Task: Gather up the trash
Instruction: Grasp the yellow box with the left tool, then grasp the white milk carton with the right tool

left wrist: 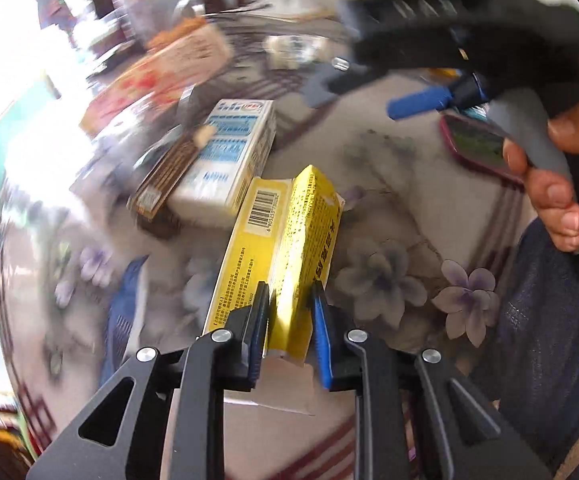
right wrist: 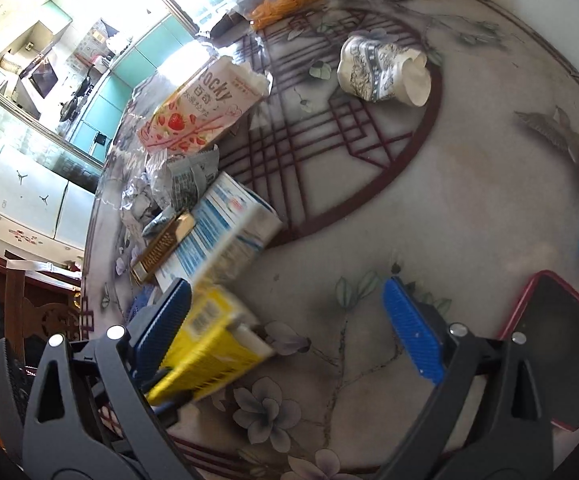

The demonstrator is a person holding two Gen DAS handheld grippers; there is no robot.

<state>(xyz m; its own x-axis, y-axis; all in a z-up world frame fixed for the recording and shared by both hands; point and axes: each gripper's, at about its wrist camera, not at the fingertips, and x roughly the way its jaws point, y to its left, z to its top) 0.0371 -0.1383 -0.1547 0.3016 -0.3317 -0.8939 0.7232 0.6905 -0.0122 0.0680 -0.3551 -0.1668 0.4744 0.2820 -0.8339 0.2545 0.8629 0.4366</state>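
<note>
The round table [right wrist: 429,200] carries the litter; the step in hand looks like picking up the yellow carton [left wrist: 289,248], and next it probably needs lifting clear toward wherever trash goes, which isn't in view. The left gripper [left wrist: 291,320] has its pads closed on the carton's near end. The blue-and-white box [left wrist: 229,156] lies just beyond the carton, touching it. The right gripper [right wrist: 289,328] is wide open, empty, with the carton beside its left finger
</note>
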